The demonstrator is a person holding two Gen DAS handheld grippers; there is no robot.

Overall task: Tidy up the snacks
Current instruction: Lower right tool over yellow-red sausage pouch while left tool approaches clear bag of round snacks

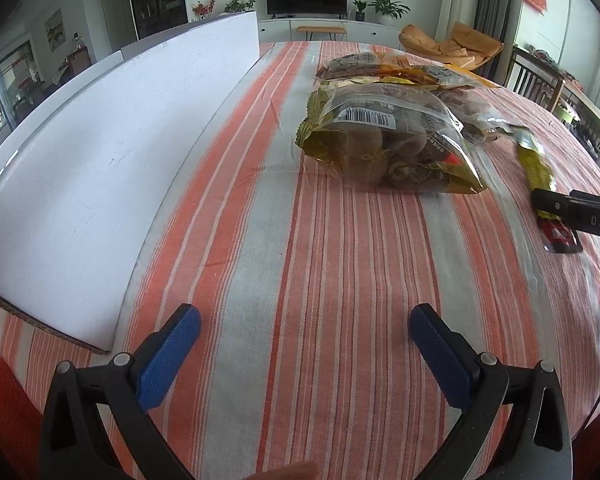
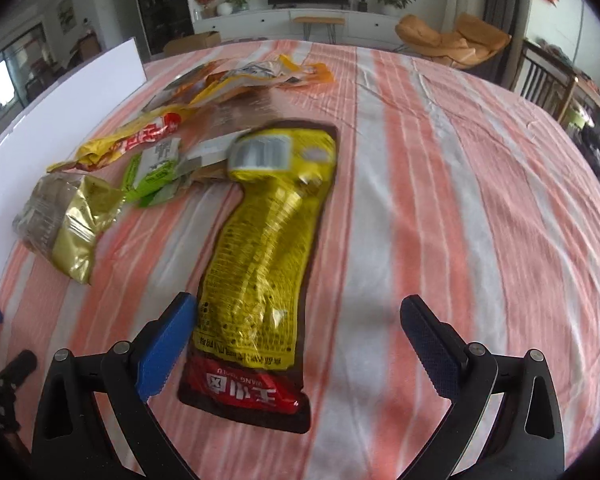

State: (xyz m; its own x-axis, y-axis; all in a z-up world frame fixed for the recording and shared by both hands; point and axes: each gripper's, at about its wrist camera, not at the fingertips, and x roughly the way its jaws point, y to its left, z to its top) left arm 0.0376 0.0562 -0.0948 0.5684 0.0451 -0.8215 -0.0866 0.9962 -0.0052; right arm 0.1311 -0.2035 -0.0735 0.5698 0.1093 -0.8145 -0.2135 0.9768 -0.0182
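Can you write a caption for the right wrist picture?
Open right gripper over a long yellow snack packet on the striped tablecloth.

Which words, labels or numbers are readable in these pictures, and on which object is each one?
"DAS": on the black right claw, cut off at the picture edge.
"WANG": upside down on the red end of the yellow snack packet; the rest is blurred.
Barcode label on the clear snack bag: too small to read.
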